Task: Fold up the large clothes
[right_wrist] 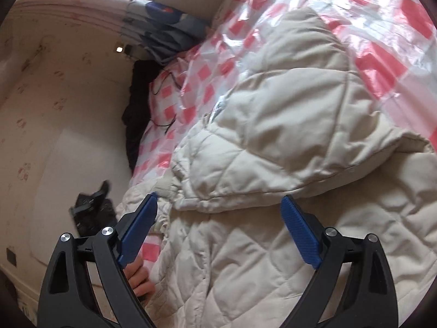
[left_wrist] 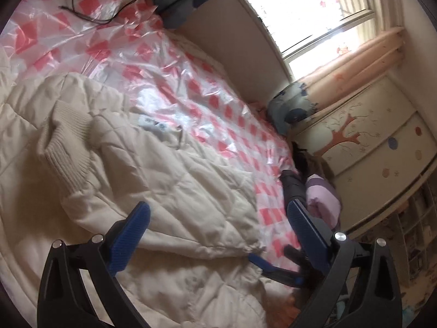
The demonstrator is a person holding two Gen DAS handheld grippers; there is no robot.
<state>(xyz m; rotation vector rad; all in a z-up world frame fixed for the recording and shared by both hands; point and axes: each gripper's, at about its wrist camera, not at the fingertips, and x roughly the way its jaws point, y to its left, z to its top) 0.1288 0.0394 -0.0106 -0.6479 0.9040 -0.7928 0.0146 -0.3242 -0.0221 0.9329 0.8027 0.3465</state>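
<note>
Cream quilted coat (left_wrist: 164, 169) spread on checked bed cover (left_wrist: 207, 87), ribbed cuff (left_wrist: 65, 147) at 9 o'clock. Left gripper (left_wrist: 218, 218) released, empty. Right gripper (right_wrist: 218, 213) released above coat, empty.

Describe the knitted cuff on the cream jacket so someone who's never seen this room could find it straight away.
Start at the bed covered in pink-and-white checked plastic sheet; the cream quilted jacket lies spread on it. On the jacket's folded-over sleeve sits the ribbed knit cuff, toward the side away from the window. Its fine parallel ribs set it apart from the smooth, diamond-stitched padding all around it.
</note>
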